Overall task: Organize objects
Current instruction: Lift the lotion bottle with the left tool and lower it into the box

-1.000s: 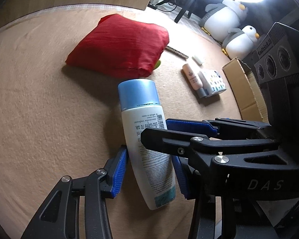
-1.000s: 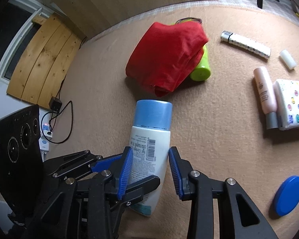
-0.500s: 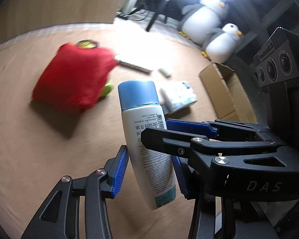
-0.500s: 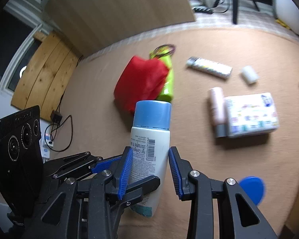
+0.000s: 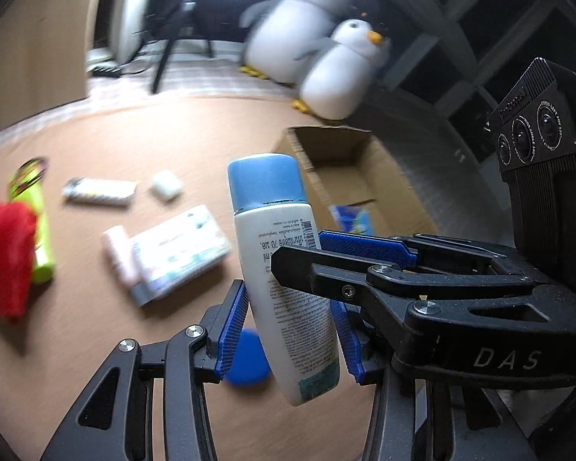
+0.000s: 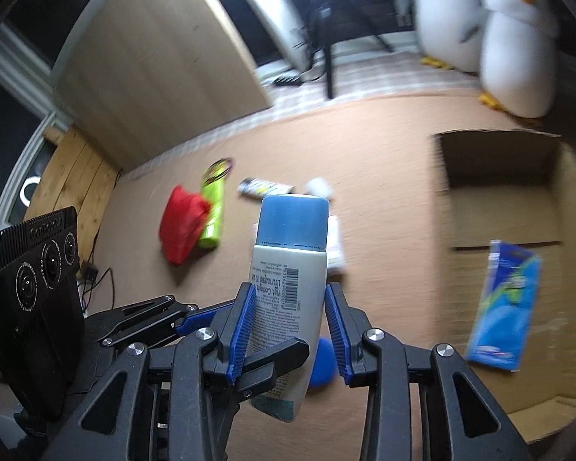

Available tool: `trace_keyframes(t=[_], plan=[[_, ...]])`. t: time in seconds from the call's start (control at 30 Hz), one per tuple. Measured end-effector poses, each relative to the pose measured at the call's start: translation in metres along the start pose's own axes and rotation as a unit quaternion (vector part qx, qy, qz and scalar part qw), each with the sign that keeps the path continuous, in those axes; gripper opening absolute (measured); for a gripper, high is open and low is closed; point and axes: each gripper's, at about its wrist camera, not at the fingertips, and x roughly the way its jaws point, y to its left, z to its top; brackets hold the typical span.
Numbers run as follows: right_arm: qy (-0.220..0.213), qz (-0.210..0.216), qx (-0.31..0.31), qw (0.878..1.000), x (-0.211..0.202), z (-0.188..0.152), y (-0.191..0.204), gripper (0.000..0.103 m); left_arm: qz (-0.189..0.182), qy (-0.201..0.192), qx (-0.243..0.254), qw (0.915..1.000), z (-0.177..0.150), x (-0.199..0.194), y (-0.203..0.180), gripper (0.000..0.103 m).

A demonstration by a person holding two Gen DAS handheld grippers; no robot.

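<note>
Left wrist: bottle (image 5: 284, 280) clamped between both tongs, off the floor.

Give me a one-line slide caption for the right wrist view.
Both grippers clamp a blue-capped white bottle above the carpet, beside an open cardboard box holding a blue packet.

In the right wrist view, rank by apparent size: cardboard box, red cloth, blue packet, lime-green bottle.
1. cardboard box, by far the largest.
2. blue packet, though it lies nearer the camera.
3. red cloth.
4. lime-green bottle, partly hidden by the cloth, so close to it.
</note>
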Motion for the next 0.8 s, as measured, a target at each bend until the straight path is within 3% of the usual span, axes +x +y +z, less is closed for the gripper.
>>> trace_keyframes(t=[0.4, 0.8], plan=[[-0.023, -0.038, 0.046, 0.998, -0.044, 0.005, -0.087, 0.034, -0.031, 0.018, 0.033, 0.9988, 0.03, 0.066, -0.088, 0.048], [-0.021, -0.052, 0.062, 0.997, -0.045, 0.003, -0.112, 0.037, -0.021, 0.039, 0.051, 0.9977, 0.034, 0.091, -0.098, 0.049]])
